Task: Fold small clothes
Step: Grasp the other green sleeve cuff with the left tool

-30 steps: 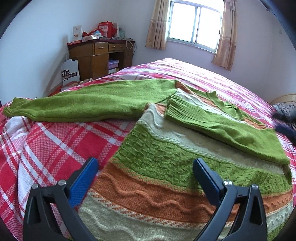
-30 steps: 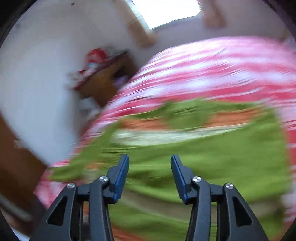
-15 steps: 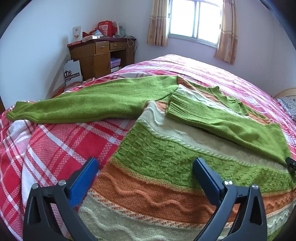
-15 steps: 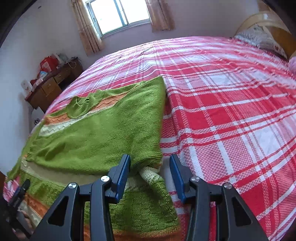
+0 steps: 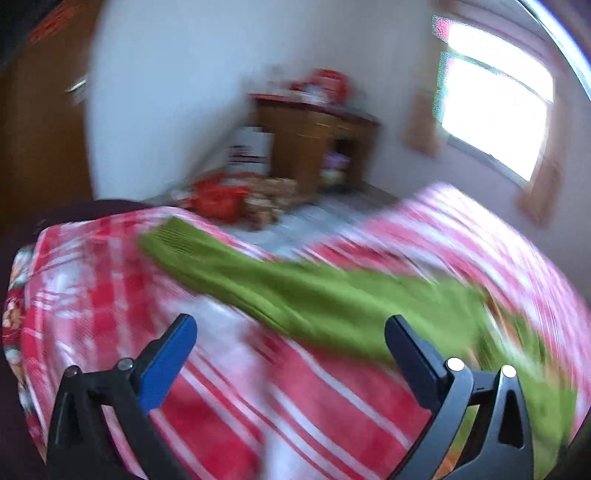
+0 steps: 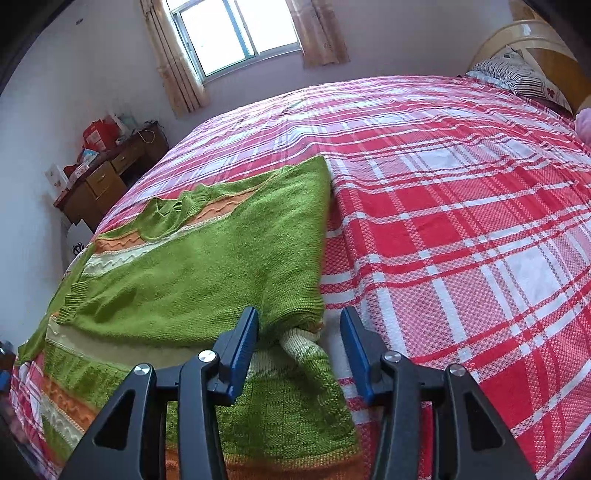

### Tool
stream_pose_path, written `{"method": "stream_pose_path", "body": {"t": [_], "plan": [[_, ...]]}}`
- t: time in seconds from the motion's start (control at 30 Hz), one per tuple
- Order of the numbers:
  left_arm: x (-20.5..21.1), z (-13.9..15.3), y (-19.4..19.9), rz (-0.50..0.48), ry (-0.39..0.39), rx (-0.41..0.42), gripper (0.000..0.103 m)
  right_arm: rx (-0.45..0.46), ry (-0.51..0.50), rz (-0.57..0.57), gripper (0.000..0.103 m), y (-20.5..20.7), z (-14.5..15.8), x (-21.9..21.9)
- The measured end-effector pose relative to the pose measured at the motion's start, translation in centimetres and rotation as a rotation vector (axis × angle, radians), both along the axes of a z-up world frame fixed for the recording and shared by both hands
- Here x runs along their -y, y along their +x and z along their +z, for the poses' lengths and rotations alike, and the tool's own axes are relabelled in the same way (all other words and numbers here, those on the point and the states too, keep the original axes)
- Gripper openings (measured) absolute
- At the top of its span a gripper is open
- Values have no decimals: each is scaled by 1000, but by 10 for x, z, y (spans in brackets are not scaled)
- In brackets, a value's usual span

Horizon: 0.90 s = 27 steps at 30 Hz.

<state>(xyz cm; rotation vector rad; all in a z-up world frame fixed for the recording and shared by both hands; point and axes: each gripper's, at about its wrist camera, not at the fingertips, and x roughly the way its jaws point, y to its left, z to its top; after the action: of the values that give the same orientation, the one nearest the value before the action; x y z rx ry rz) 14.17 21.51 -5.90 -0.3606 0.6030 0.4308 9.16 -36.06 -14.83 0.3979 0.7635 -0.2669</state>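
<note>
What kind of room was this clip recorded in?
A bedroom in a home, most likely. A large bed with a red plaid cover fills the view, with a pillow against a wooden headboard. A cluttered wooden desk stands by the curtained window.

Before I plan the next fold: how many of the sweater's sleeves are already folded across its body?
1. One green sleeve lies folded across the sweater; the other sleeve stretches out over the plaid bedspread, though that view is blurred.
</note>
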Motion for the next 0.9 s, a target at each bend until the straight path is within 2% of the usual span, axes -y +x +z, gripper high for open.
{"method": "stream_pose_path", "body": {"t": [0.07, 0.13, 0.17, 0.2, 0.3, 0.37, 0.43, 0.5, 0.6, 0.67, 0.7, 0.73, 0.77, 0.83, 0.9], "plan": [[-37, 0, 12, 100, -9, -17, 98, 1, 2, 1, 48, 0, 0, 0], [-68, -6, 24, 178, -11, -60, 86, 2, 4, 1, 48, 0, 0, 0], [-84, -13, 33, 197, -49, -95, 83, 2, 4, 1, 48, 0, 0, 0], [-100, -21, 39, 207, -108, -118, 76, 1, 3, 1, 48, 0, 0, 0], [-127, -44, 50, 247, -230, -143, 62, 1, 2, 1, 48, 0, -1, 0], [-134, -58, 54, 258, -281, -148, 60, 2, 4, 2, 48, 0, -1, 0], [-130, -55, 56, 262, -253, -124, 59, 4, 6, 2, 48, 0, -1, 1], [-126, -56, 61, 265, -228, -143, 59, 4, 8, 2, 48, 0, -1, 1], [-124, -57, 64, 282, -196, -161, 48, 3, 6, 3, 48, 0, -2, 1], [-128, -58, 65, 301, -198, -155, 39, 4, 7, 3, 48, -1, -1, 1], [-128, -56, 65, 307, -189, -152, 29, 5, 8, 3, 48, -1, -1, 1], [-131, -56, 64, 304, -176, -144, 9, 4, 8, 3, 49, -1, -1, 1], [-130, -54, 66, 272, -189, -129, 5, 5, 9, 3, 49, -1, -1, 1], [-127, -53, 69, 247, -197, -131, 6, 8, 13, 3, 49, -1, -1, 2], [-119, -50, 77, 238, -142, -147, 6, 12, 18, 3, 49, -2, -1, 2]]}}
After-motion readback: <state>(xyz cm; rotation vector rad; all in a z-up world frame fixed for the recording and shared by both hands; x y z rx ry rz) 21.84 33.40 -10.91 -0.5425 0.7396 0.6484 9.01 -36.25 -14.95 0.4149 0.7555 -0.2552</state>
